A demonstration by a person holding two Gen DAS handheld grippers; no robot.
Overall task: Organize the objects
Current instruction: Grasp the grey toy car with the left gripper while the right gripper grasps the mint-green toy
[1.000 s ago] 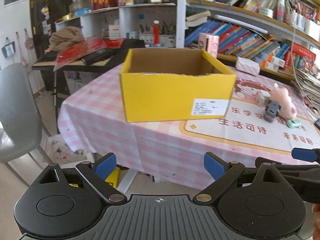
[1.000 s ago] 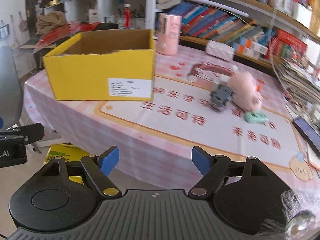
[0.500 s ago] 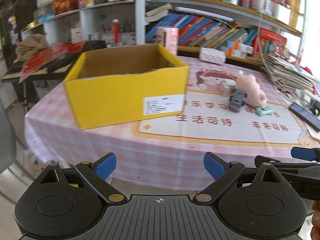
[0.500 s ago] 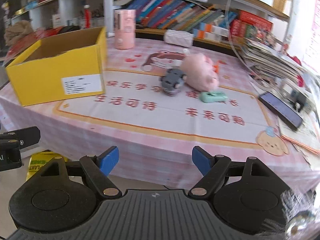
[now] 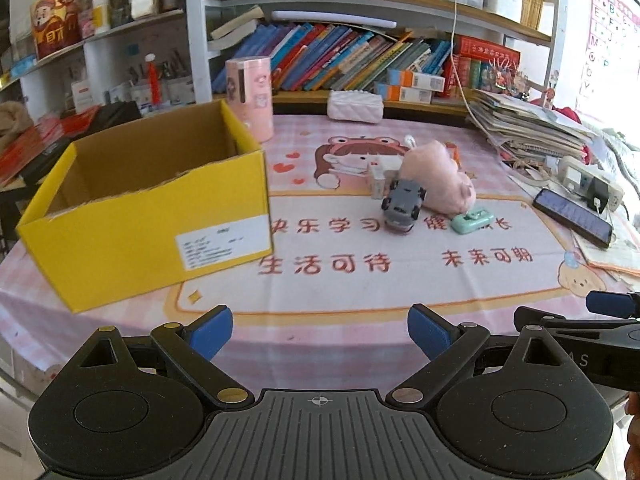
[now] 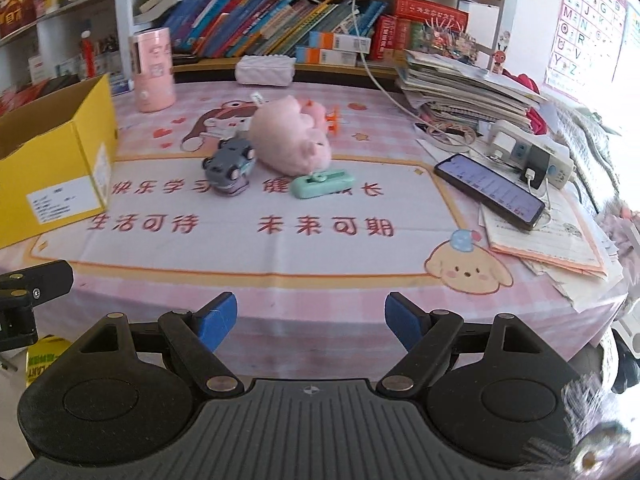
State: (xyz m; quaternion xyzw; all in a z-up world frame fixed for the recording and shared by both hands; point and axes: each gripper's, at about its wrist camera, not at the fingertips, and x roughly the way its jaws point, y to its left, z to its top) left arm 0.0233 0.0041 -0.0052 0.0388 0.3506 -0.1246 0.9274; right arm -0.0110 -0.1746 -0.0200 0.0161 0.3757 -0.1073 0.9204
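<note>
Both the left gripper [image 5: 320, 330] and right gripper [image 6: 310, 320] are hovering wide open and empty, having swung rightward toward the table; beyond, the grey toy car [image 6: 230, 166], pink plush pig [image 6: 292, 140] and mint stapler [image 6: 322, 182] are lying outside the yellow box [image 5: 160, 216], now squarely facing the grippers for pickup.

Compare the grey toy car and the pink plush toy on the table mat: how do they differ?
The grey toy car is hard, boxy and wheeled; the pink plush toy is soft, rounded and fuzzy. The car is clearly smaller than the plush toy. The car sits nearer the yellow box; the plush toy lies on its side, next to the green item. Both rest on the mat, touching each other, outside the box.
</note>
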